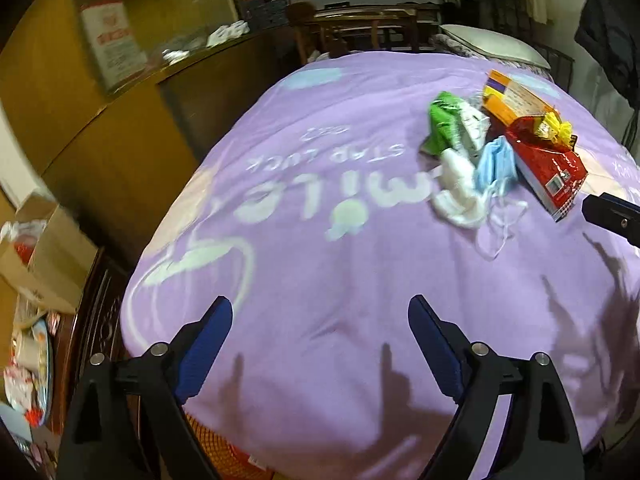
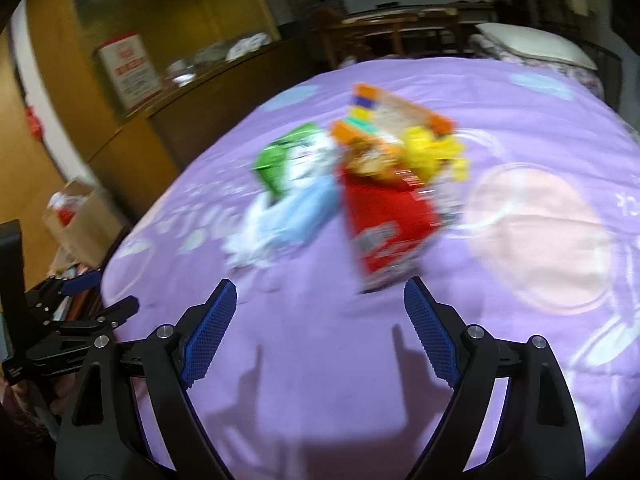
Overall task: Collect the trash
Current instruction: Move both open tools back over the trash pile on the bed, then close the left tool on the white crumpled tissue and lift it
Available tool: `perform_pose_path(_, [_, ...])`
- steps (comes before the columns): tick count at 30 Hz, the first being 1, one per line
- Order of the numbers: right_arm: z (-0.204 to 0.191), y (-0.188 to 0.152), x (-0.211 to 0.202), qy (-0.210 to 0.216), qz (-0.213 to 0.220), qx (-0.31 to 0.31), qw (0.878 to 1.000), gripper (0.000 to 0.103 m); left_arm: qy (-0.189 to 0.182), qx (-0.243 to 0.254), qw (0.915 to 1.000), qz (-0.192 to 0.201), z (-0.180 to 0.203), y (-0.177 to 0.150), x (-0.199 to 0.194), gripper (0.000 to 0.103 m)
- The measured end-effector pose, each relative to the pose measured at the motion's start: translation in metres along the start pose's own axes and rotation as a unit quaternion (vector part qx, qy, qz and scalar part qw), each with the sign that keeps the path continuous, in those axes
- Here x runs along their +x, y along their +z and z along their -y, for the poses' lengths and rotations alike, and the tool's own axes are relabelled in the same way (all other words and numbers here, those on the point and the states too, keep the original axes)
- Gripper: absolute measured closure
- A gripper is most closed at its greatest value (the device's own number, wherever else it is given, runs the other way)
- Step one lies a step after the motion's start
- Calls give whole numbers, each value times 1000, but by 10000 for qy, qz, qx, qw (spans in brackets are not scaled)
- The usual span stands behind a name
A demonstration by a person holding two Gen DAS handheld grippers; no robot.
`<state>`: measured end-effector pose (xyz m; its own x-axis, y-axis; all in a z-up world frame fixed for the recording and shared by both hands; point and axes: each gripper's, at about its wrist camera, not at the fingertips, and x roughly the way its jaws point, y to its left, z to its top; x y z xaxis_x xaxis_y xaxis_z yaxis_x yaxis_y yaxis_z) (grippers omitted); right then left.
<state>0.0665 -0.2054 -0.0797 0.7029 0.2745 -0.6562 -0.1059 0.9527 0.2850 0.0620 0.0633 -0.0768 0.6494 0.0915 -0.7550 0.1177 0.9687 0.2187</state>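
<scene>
A heap of trash lies on a purple bedspread (image 1: 320, 272): a green wrapper (image 1: 442, 122), white tissue (image 1: 456, 196), a blue face mask (image 1: 494, 162), a red box (image 1: 548, 168), an orange box (image 1: 516, 98) and a yellow wrapper (image 1: 554, 128). My left gripper (image 1: 320, 328) hovers open over bare bedspread, well short and left of the heap. In the blurred right wrist view my right gripper (image 2: 318, 312) is open and holds nothing, the red box (image 2: 384, 232) just beyond its right finger. The left gripper (image 2: 100, 292) shows at that view's left edge.
A cardboard box (image 1: 44, 256) with packaging sits on the floor left of the bed, beside wooden cabinets (image 1: 120, 152). A pillow (image 1: 492, 44) lies at the bed's far end, with a wooden table (image 1: 368, 28) behind. An orange mesh item (image 1: 224, 448) peeks out below the bedspread.
</scene>
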Motion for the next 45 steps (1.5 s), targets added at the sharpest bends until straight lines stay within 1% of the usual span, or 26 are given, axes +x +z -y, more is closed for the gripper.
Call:
perform_pose_path(6, [43, 8, 2, -476, 184, 243, 9984, 17, -23, 263, 9996, 76, 35, 22, 14, 14])
perform_pose_path(12, [66, 11, 7, -1038, 365, 221, 9937, 16, -126, 290, 9995, 27, 52, 40, 30, 13])
perform_pose_path(14, [70, 10, 11, -1125, 389, 241, 9926, 16, -126, 302, 9995, -7, 55, 44, 36, 13])
perform_pose_path(18, [77, 10, 20, -1044, 229, 375, 9936, 16, -117, 348, 9993, -60, 60, 51, 47, 13])
perform_pose_path(21, [82, 10, 24, -1026, 151, 499, 9934, 16, -191, 334, 9992, -103, 62, 56, 56, 13])
perform_pose_path(24, [82, 8, 23, -989, 163, 552, 9934, 13, -448, 196, 9987, -142, 59, 61, 64, 12])
perform_pose_path(29, [87, 7, 21, -902, 237, 730, 9930, 13, -988, -69, 9949, -211, 53, 69, 73, 12])
perform_pose_path(32, [89, 7, 20, -860, 253, 782, 9929, 13, -1280, -95, 9914, -251, 55, 73, 76, 12])
perform_pose_path(38, [88, 8, 20, -850, 247, 781, 9930, 13, -1733, -111, 9843, -326, 67, 81, 81, 12])
perform_pose_path(40, [89, 8, 20, -826, 266, 800, 9930, 13, -1844, -33, 9820, -415, 74, 82, 86, 12])
perform_pose_path(42, [90, 7, 18, -774, 306, 837, 9930, 13, -1888, 19, 9801, -617, 82, 78, 96, 12])
perform_pose_path(44, [91, 7, 16, -714, 343, 886, 9929, 13, -1789, 180, 9823, -532, 88, 74, 94, 12])
perform_pose_path(45, [91, 7, 16, -692, 360, 902, 9929, 13, -1819, 270, 9817, -496, 89, 73, 90, 12])
